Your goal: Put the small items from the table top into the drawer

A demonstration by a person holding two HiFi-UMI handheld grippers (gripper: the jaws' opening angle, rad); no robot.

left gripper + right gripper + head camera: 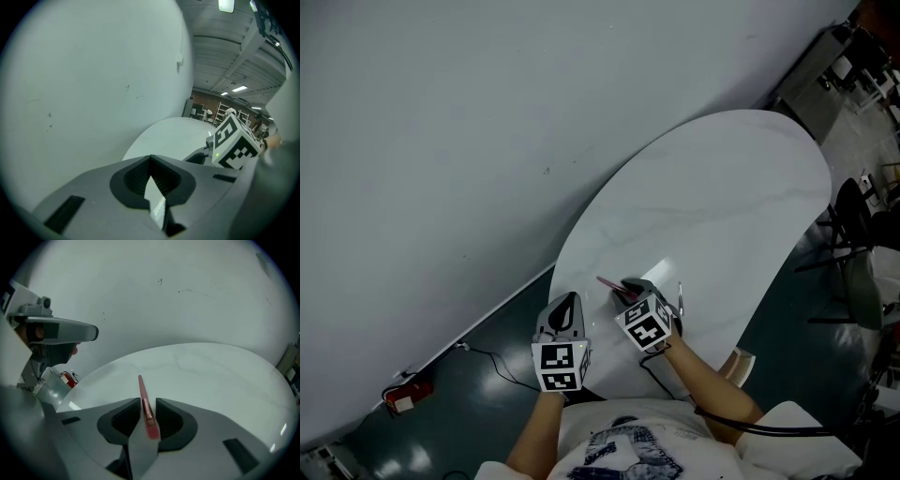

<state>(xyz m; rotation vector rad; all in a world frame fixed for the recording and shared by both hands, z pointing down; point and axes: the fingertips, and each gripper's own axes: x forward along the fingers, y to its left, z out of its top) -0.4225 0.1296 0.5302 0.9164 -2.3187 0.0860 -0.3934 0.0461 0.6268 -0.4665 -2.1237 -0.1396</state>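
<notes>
Just inside the near edge of the white marble table [712, 187] lies a red pen [140, 389]. The right gripper [148, 405], angled down, straddles it with jaws slightly apart, not pinching. The left gripper [150, 158], jaws pressed together and empty, hovers left of it. A grey wall [487, 112] stands beyond, and dark chairs [853, 220] are far right.

The desk [722, 206] I was watching had a white oval top with faint grey veins like marble and a soft sheen. One slim red pen [609, 283] lay on it at the end nearest me, close to the edge, its tip pointing away from me.
</notes>
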